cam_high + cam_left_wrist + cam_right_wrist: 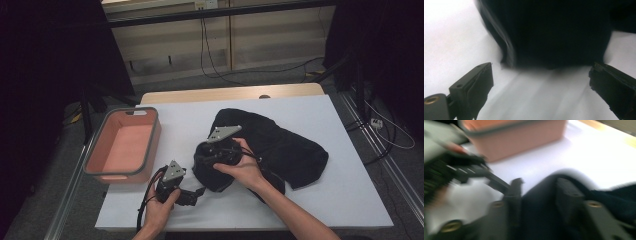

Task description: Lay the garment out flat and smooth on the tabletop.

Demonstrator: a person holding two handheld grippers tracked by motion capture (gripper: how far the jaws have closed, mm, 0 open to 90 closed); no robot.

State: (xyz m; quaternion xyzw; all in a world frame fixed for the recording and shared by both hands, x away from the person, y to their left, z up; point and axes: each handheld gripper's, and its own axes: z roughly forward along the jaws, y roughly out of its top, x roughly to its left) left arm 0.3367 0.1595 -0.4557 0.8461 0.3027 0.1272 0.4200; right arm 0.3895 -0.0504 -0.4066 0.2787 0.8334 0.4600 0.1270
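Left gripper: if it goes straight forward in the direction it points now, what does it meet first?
Most likely the black garment. The left gripper has open jaws aimed at its near edge, with bare white table between, though depth is hard to judge.

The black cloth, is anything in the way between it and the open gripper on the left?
No. In the left gripper view the left gripper has its jaws wide apart, with bare white table between them and the black cloth just ahead. The pink basket sits off to the side.
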